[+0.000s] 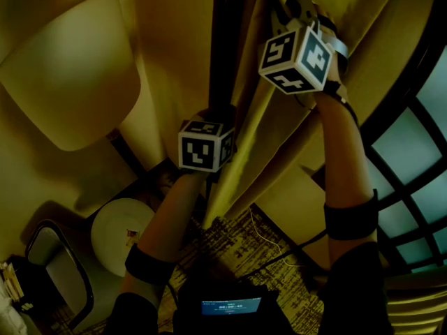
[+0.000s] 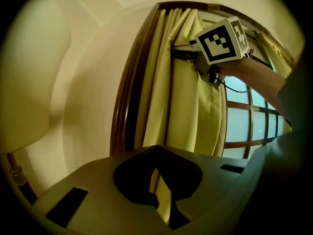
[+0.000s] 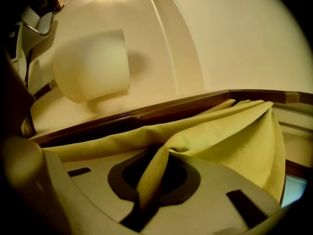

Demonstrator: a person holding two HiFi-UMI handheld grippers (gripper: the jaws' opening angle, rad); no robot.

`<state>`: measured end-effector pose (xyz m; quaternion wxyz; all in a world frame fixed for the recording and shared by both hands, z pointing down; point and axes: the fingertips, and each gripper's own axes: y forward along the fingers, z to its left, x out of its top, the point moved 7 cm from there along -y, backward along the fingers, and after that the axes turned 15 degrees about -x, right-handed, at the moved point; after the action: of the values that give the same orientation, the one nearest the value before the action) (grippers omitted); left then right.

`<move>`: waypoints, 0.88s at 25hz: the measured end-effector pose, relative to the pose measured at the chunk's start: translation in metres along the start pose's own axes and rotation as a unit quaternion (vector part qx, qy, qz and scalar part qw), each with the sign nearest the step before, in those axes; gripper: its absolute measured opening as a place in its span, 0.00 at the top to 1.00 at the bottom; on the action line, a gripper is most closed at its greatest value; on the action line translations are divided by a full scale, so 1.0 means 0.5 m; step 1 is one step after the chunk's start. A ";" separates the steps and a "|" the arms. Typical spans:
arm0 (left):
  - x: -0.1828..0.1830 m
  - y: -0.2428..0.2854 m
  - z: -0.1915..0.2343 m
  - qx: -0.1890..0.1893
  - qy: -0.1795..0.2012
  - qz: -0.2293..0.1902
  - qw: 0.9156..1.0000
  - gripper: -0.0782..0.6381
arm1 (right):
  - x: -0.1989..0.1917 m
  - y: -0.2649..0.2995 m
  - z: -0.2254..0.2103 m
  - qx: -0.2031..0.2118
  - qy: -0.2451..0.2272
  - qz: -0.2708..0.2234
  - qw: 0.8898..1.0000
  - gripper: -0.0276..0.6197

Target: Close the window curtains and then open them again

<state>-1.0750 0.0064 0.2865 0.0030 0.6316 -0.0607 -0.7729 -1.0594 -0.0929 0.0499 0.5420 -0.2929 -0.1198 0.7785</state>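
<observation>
**Two pinches on the curtain, and the pull has to run level**

Both tools are on the fabric. The right hand-held gripper [image 3: 149, 190] is the upper one, its jaws nearly together and clamped on a fold of the yellow curtain [image 1: 265, 117]. The fold runs straight down into the jaws, and the rest of the cloth billows away just beyond them.

The left hand-held gripper [image 2: 159, 190] sits lower, below and a little left of the right one. Its jaws are fully closed, and a thin strip of the curtain's edge looks pinched between them.

The curtain hangs gathered in deep pleats. The dark wooden frame [image 1: 225, 47] stands just left of the left hand-held gripper, and the window panes [image 1: 412, 152] lie bare, well off to the right of the right one. On that showing, the step in hand is drawing the cloth along its rail. Which way it is headed, the pictures cannot settle.

To do it well:
- The two grips should travel together and level, with the upper one leading, since it sits nearer the hangers.
- A downward tug would load the hangers rather than slide them.
- The lower pinch looks slight, on an edge only, so it probably serves best as a guide for the hem rather than as the puller.
- A smooth pull should stop that edge slipping free.
- The lamp shade [image 1: 70, 75] stands to the left of the left hand-held gripper and needs room on any move that way.
</observation>
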 end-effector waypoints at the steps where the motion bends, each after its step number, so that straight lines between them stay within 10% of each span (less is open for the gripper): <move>1: -0.001 -0.001 0.010 0.001 0.001 0.001 1.000 0.89 | 0.005 0.005 0.007 0.003 -0.001 -0.001 1.000 0.90; 22: -0.042 -0.016 0.086 -0.055 0.000 0.027 0.998 0.89 | 0.036 0.002 0.038 -0.023 0.012 0.041 0.999 0.89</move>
<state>-1.1119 0.0200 0.3147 0.0592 0.6289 -0.0349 -0.7745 -1.0758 -0.0741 0.0587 0.5045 -0.3195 -0.1189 0.7932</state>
